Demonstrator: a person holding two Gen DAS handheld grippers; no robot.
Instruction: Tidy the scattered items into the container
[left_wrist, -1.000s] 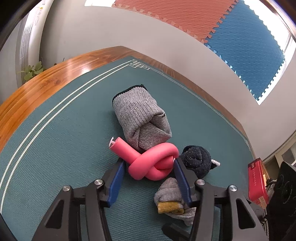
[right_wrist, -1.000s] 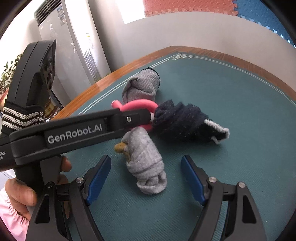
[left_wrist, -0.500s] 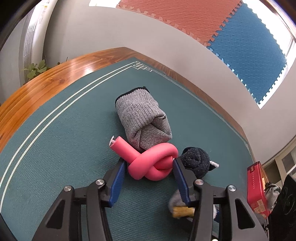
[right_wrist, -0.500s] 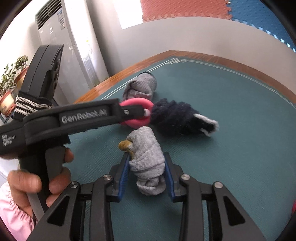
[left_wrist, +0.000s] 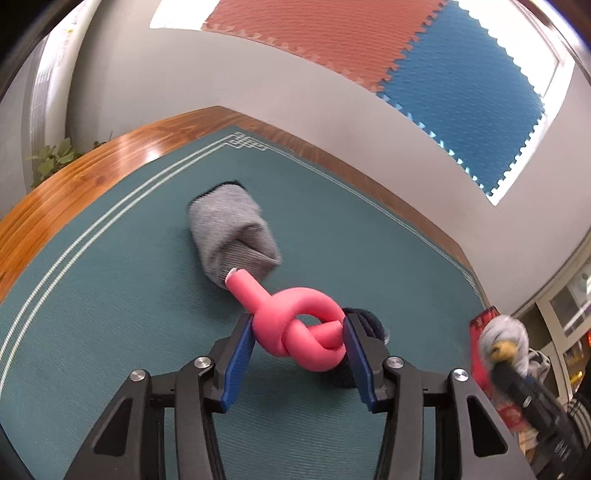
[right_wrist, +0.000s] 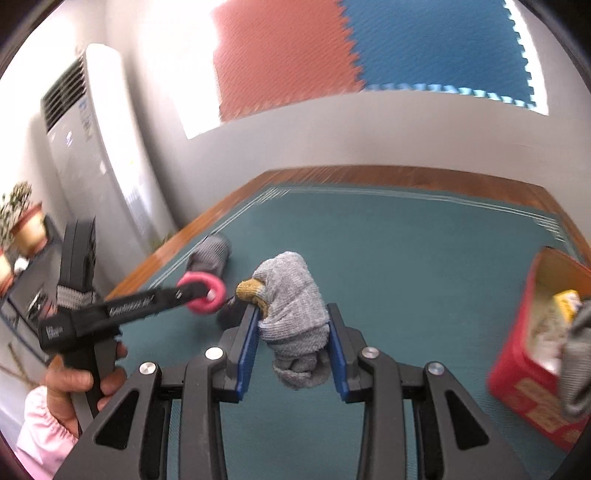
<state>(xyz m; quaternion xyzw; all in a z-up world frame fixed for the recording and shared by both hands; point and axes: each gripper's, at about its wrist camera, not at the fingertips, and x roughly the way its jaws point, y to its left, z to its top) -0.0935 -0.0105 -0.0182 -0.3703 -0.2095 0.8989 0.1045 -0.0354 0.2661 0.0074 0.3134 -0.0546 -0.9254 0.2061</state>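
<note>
The right gripper (right_wrist: 291, 347) clamps the grey sock roll (right_wrist: 293, 314), red container (right_wrist: 535, 354) lying to its right; the left gripper (left_wrist: 298, 350) clamps the pink knot (left_wrist: 301, 338), farther off.

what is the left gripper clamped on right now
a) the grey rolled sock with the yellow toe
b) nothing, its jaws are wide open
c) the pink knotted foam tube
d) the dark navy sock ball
c: in the left wrist view the left gripper has both blue pads pressed against the pink knotted foam tube, while the grey rolled sock with the yellow toe sits in the right gripper.
</note>
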